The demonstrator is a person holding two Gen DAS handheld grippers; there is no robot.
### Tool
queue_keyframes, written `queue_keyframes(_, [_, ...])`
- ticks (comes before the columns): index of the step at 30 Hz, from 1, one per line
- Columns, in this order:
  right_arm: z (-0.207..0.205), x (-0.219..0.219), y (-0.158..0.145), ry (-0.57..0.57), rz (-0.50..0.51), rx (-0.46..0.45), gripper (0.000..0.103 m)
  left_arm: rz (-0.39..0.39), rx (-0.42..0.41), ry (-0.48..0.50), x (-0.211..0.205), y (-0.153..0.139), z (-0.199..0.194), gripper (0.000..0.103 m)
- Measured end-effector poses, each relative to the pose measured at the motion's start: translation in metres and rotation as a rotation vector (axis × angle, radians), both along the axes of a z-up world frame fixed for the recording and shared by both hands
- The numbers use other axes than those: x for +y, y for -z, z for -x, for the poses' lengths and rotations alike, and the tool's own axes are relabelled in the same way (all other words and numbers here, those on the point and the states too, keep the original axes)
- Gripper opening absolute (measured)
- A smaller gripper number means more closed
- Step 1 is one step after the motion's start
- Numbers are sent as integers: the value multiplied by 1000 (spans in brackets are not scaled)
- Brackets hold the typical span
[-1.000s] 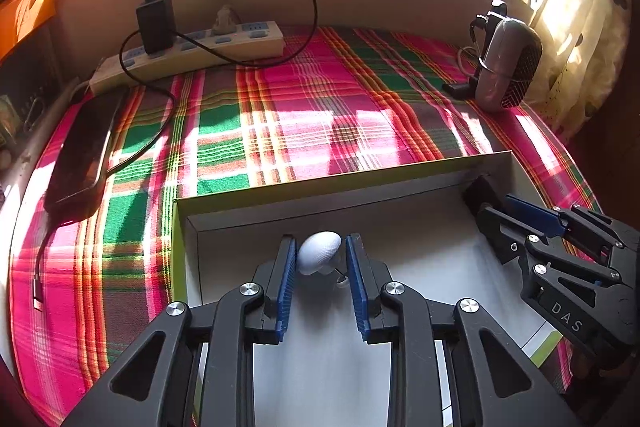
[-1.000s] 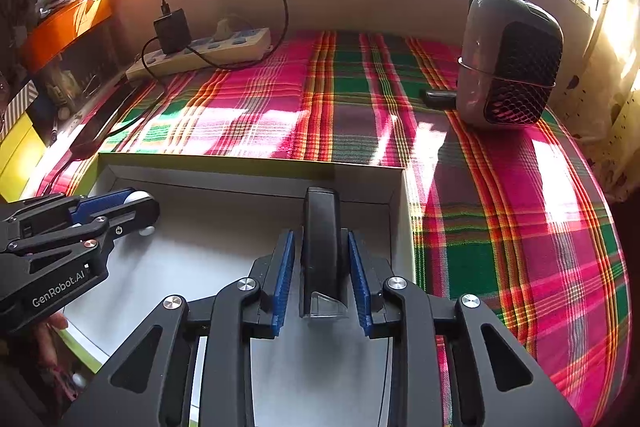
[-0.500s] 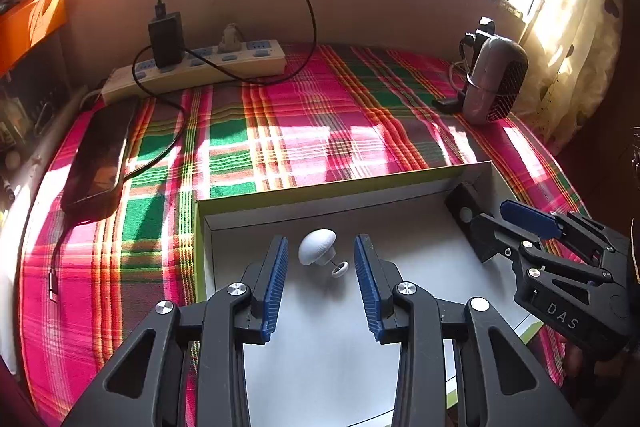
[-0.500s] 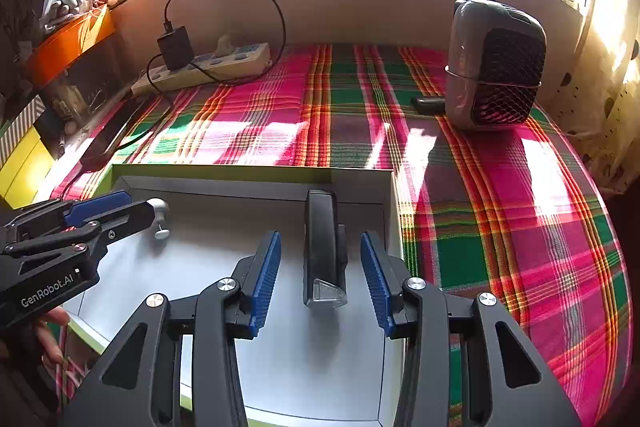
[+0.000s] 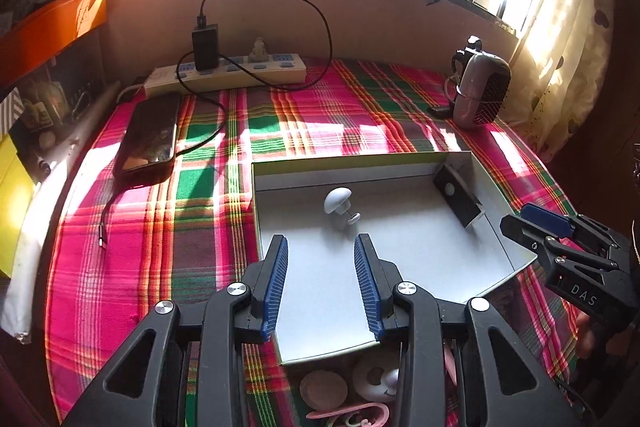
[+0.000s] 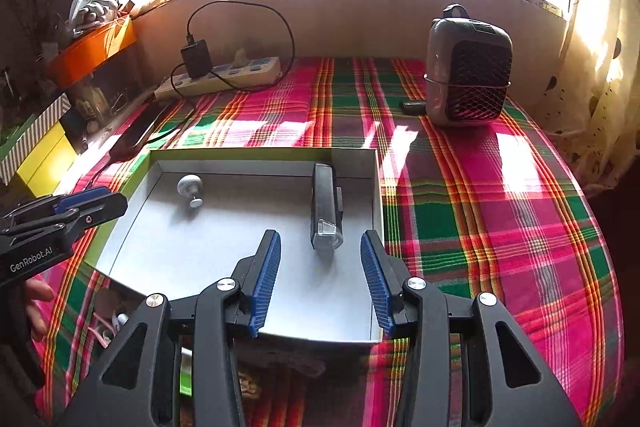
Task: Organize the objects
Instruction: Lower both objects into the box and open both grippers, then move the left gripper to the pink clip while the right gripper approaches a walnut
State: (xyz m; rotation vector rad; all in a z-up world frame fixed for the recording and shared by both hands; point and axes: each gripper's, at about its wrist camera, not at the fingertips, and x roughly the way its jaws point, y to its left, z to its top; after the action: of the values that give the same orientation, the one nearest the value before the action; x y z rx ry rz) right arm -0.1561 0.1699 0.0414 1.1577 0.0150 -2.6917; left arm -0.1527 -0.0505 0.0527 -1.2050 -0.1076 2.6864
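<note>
Both our claws, left claw (image 5: pixel 320 283) and right claw (image 6: pixel 320 283), hang released, empty. The small white mushroom-shaped plastic knob (image 5: pixel 338 201) looks light and rolly, so we'd pinch its cap. The rigid black bar-shaped light (image 6: pixel 326 211) wants gripping across its flat sides.

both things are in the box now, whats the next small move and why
Probably draw both open grippers, left and right, back toward the loose items by the shallow grey cardboard box's near edge. The white mushroom-shaped knob and black rectangular light lie free inside, clear of the pads.

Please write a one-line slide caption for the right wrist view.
Open right gripper above a shallow box holding a black device and a white knob.
</note>
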Motion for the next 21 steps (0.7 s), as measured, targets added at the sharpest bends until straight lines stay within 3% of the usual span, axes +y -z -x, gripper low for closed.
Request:
queue_keyframes(12, [-73,-14,-1,-110,39,-7,43,-24,-12,9,-31,9,-72,33])
queue_keyframes(21, [-107,-39,15,-207,37,-27,43,-74,-66,66,-28,33,-96,33])
